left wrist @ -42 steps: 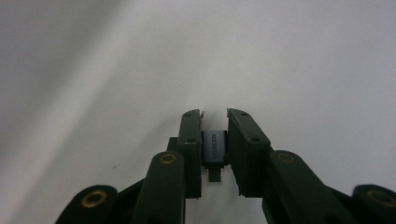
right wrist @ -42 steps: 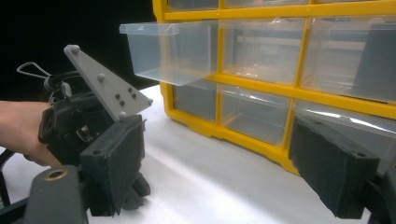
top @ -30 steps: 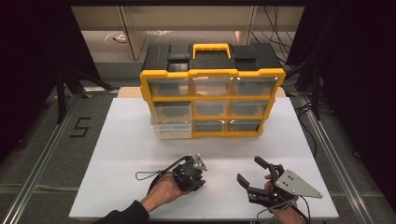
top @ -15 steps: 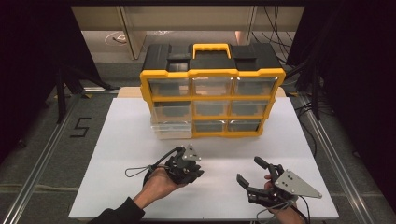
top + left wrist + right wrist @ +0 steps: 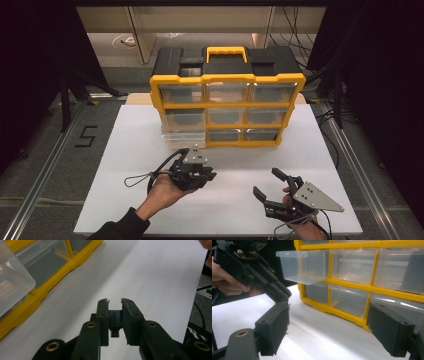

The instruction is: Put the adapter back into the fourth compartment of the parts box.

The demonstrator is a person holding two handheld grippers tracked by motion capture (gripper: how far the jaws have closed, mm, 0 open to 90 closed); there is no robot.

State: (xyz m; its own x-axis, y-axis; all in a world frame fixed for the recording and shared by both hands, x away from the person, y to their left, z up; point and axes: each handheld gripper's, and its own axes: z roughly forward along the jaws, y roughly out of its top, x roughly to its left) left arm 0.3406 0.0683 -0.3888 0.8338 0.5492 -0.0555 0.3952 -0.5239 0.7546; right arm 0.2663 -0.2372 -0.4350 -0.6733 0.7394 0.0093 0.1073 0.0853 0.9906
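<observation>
From above, light falls on the white surface, which reads bright and nearly featureless, while the surroundings on both sides sink into near black. Soft, short shadows sit under the yellow drawer cabinet and beneath each hand-held gripper. The high view is mildly soft and grainy.

In the left gripper view the surface blows out to flat white toward the far edge, and the near black jaws are slightly blurred.

In the right gripper view a clear drawer carries pale glare on its front, a bright streak crosses the surface, and the near jaws are soft.
</observation>
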